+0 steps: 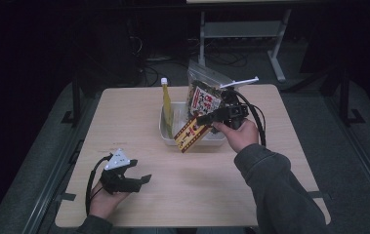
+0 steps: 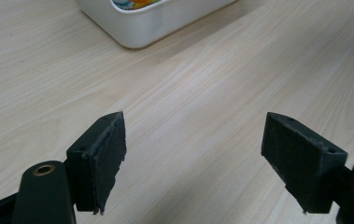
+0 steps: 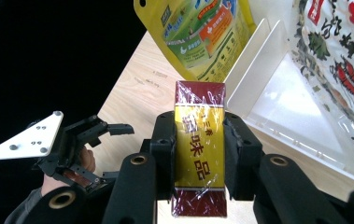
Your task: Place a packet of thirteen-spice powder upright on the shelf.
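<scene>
Right gripper [image 3: 198, 156] clamped on a flat rectangular packet, dark red ends with a yellow middle band, wrapped in clear film [image 3: 199, 154]; both pads press its long edges at the yellow band, jaws partly closed to packet width. Packet long axis runs along the jaws in the right gripper view, far end pointing at the tray. In the high view the packet [image 1: 191, 134] is held in the air at the front wall of the white rectangular plastic tray [image 1: 165, 132], tilted, long axis diagonal, lower end toward the person and to the left, upper end up at the gripper [image 1: 208, 119]. Right hand [image 1: 236, 134] wraps the gripper body, grey sleeve behind it. Tray has a white divider wall [image 3: 254, 60] inside. A yellow stand-up pouch with green print and a white cap [image 1: 167, 105] stands upright in the left compartment; a clear bag of dark snacks with a red-and-white label [image 1: 203, 95] leans in the right compartment. Tray sits at the far middle of the light wooden table [image 1: 124, 122]. Left gripper [image 2: 193, 154] well apart at the near left of the table, held low over bare wood, jaws wide open, nothing between them; left hand [image 1: 105, 200] under it, grey three-cornered plate [image 1: 118, 159] on top.
</scene>
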